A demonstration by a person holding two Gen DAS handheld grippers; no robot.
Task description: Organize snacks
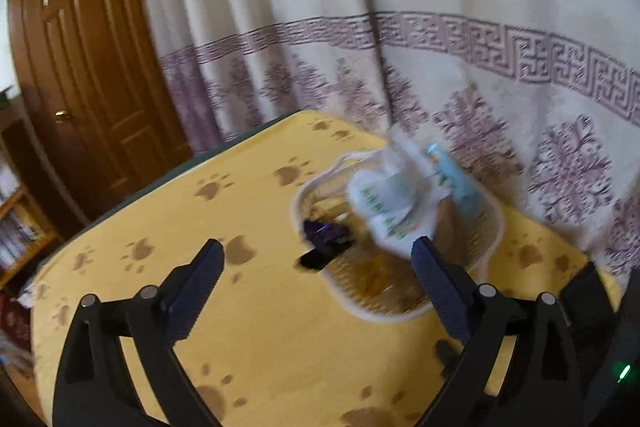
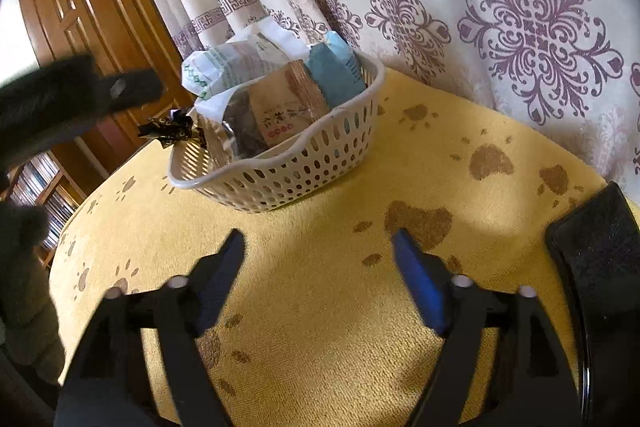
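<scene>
Both your left tool [image 1: 316, 255] and right tool [image 2: 318, 241] stood wide, empty; the white packet's [image 1: 380, 203] green lettering was too blurred to read.

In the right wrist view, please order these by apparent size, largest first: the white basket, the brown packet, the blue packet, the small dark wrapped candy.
1. white basket
2. brown packet and blue packet: both partly hidden, too close to rank
3. dark wrapped candy
</scene>
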